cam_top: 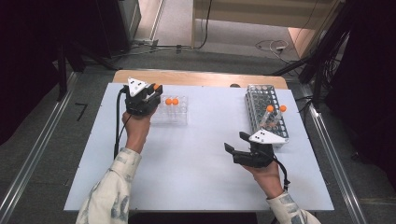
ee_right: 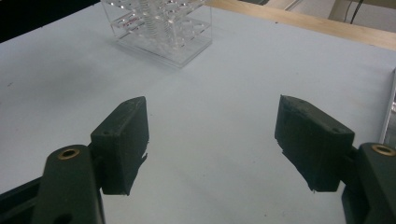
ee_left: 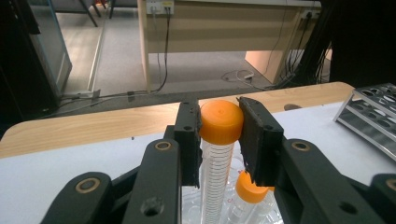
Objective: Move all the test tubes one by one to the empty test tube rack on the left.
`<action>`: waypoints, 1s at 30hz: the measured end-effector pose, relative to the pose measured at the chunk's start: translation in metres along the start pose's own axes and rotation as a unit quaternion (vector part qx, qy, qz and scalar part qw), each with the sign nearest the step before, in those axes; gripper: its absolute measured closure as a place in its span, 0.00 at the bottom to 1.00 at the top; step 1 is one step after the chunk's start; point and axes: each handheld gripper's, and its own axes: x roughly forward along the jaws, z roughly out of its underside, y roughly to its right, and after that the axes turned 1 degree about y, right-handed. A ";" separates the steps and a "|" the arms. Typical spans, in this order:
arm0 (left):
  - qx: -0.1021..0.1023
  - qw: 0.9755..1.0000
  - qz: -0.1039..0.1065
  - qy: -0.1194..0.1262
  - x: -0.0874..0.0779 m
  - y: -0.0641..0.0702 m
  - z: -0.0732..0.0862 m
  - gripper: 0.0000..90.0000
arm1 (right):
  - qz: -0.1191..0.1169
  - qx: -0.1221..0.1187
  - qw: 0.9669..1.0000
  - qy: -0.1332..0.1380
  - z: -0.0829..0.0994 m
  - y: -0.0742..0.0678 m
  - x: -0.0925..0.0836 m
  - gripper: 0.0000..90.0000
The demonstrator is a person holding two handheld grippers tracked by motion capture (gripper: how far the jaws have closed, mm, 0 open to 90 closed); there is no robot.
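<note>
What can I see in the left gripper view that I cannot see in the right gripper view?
Left gripper view alone: the left gripper is shut on the orange cap of a graduated tube, with a second capped tube just below it, and the corner of a metal rack is at the right. Right gripper view alone: the right gripper is open above the bare table, with nothing between its jaws. Both share the light table top, its wooden far edge and the clear plastic rack.
</note>
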 end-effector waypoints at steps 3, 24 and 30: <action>0.009 1.000 0.001 -0.004 0.002 0.003 0.002 0.77 | 0.000 0.001 1.000 0.000 0.000 0.000 0.000 0.27; 0.017 0.999 -0.002 -0.030 0.009 0.004 0.026 0.76 | 0.001 -0.003 1.000 -0.005 0.002 -0.001 0.002 0.27; 0.011 0.999 0.002 -0.033 0.009 0.003 0.027 0.72 | 0.000 -0.002 1.000 -0.006 0.002 -0.001 0.002 0.27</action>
